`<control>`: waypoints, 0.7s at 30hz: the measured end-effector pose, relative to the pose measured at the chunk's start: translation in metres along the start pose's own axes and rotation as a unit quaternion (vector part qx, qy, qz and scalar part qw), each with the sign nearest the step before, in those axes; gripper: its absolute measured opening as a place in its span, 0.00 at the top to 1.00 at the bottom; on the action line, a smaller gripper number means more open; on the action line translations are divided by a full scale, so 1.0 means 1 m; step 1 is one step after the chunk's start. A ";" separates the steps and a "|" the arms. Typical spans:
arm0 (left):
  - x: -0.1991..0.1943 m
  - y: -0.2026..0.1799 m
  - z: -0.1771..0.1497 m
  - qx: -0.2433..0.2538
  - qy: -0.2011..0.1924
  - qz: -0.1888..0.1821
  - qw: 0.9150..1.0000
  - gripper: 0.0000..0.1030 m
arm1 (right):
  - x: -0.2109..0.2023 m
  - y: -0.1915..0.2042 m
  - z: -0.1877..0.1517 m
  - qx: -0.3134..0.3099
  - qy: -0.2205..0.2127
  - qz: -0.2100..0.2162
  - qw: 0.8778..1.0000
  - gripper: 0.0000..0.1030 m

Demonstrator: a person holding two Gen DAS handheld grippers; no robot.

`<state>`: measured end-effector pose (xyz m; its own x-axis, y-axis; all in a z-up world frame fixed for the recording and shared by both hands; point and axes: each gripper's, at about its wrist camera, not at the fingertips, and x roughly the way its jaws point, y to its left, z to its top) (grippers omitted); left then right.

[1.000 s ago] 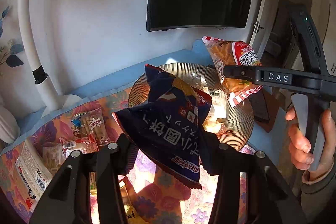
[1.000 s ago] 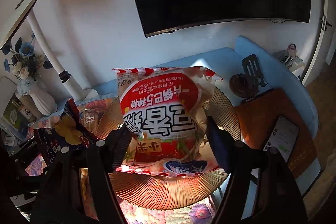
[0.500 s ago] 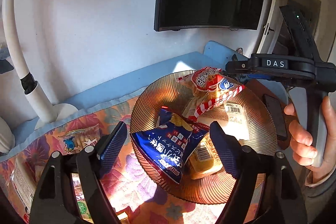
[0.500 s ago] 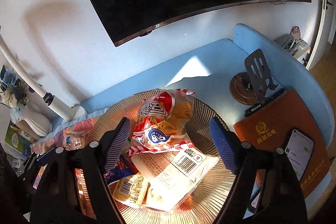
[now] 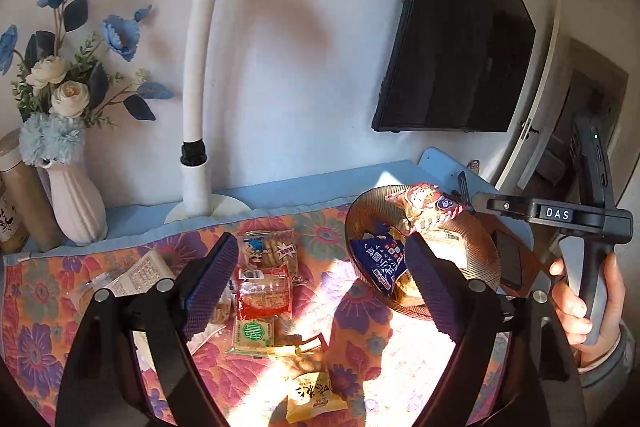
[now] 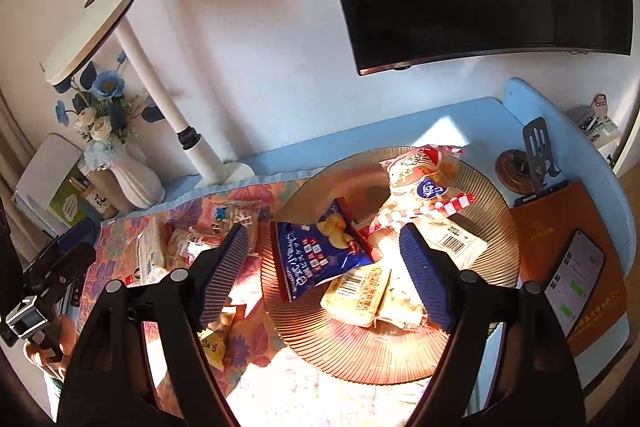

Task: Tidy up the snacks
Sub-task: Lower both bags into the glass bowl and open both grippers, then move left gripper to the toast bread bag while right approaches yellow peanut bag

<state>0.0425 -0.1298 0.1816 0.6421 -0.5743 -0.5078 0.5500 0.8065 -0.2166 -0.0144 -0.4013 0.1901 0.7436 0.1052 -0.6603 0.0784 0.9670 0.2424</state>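
Both grippers are spread and empty; the left gripper hovers over loose snacks on the floral cloth, left of the ribbed plate. For the next pick, descend squarely on one packet's middle — the red one — then lift clear. The right gripper waits above the plate — keep it there.

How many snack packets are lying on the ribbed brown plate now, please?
4 visible: blue chip bag at the plate's left, red-striped bag at the back, barcode-labelled clear packet right of centre, yellow packet in front. More may be hidden underneath.
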 end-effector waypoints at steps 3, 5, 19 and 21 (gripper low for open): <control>-0.044 0.031 -0.009 -0.031 -0.023 0.026 0.999 0.14 | -0.010 0.037 -0.015 -0.034 -0.004 0.026 0.999 0.23; -0.070 0.053 -0.017 -0.057 -0.033 0.039 0.997 0.11 | -0.010 0.060 -0.028 -0.053 0.002 0.041 0.998 0.23; -0.085 0.168 -0.107 -0.209 0.024 0.084 0.974 0.09 | 0.079 0.125 -0.126 -0.117 0.084 0.045 0.989 0.23; -0.069 0.177 -0.117 -0.221 0.048 0.091 0.970 0.09 | 0.092 0.121 -0.134 -0.107 0.094 0.051 0.988 0.22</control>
<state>0.0325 0.0689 0.0809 0.6430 -0.4182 -0.6416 0.1356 0.8867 -0.4421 -0.0254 -0.2439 0.0629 0.6016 0.2257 -0.7662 -0.1470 0.9741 0.1716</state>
